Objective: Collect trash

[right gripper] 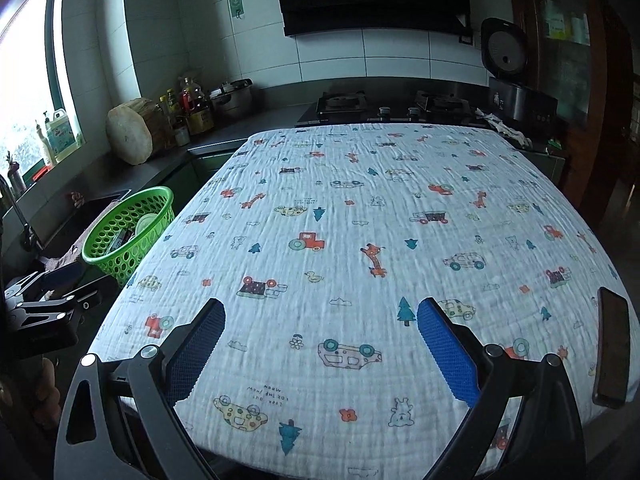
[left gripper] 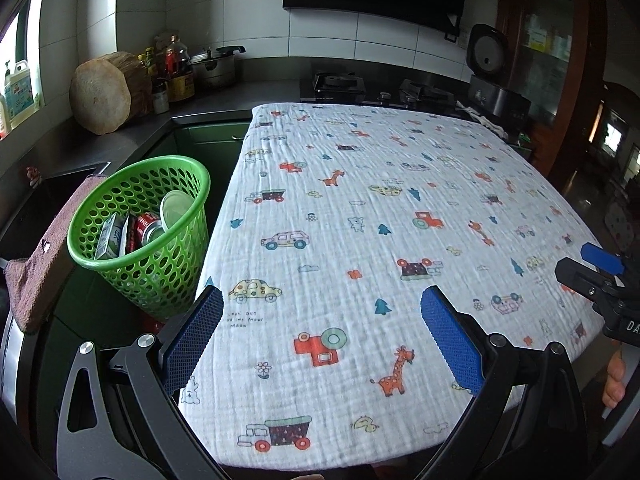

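Observation:
A green perforated basket (left gripper: 160, 256) stands left of the table, beside its edge. It holds a red can (left gripper: 149, 227), a white carton (left gripper: 110, 236) and a white cup (left gripper: 176, 208). The basket also shows in the right wrist view (right gripper: 132, 232). My left gripper (left gripper: 322, 300) is open and empty above the table's near left part. My right gripper (right gripper: 320, 312) is open and empty above the near edge. The right gripper shows at the right edge of the left wrist view (left gripper: 600, 276); the left gripper's body shows at the left of the right wrist view (right gripper: 48, 300).
The table is covered by a white cloth (left gripper: 380, 208) printed with cars and giraffes. A dark phone (right gripper: 612, 352) lies at its right edge. A brown towel (left gripper: 44, 256) hangs by the sink. The counter behind holds a wooden block (left gripper: 104, 96), bottles, a pot, a stove and a rice cooker (left gripper: 492, 76).

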A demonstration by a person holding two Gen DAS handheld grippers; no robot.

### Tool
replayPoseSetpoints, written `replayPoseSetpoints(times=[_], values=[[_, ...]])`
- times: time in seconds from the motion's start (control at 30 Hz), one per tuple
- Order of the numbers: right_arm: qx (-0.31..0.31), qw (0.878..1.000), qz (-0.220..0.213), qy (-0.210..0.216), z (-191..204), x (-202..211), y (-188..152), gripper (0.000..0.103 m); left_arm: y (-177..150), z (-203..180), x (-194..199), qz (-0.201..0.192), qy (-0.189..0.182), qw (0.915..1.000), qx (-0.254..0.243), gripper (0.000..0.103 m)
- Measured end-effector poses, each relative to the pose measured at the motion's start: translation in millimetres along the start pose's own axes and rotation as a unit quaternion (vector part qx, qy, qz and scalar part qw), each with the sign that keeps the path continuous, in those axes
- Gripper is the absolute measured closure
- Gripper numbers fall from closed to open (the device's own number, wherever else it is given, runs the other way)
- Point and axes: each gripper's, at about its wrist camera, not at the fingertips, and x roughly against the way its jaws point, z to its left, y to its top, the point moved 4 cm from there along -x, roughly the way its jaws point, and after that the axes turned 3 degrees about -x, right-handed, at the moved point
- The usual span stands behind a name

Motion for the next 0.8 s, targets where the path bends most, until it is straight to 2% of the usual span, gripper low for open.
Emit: replayPoseSetpoints(times=[0.8], values=[[0.016, 1.000, -0.013, -0.019, -3.2, 11.1, -2.7, 0.009, 1.0, -9.6, -2.7, -0.003, -0.002, 1.0000, 0.000, 0.005]])
